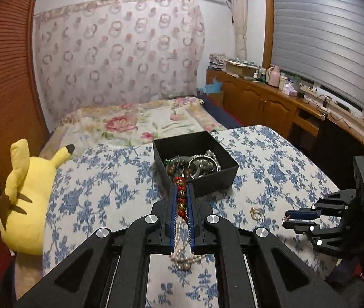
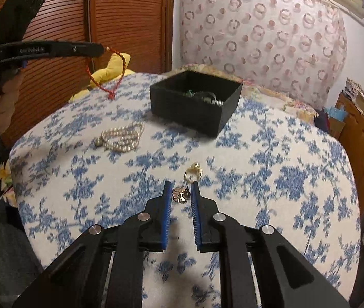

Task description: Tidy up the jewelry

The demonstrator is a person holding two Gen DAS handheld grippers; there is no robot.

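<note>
jaws of left gripper clamped on red beaded bracelet, lifted clear of bedspread for carrying to black box at 12 o'clock. jaws of right gripper narrow, pinching flower earring; gold ring just beyond at 12 o'clock. pearl necklace loose at 10 o'clock. box contents mostly hidden behind near wall.
</note>
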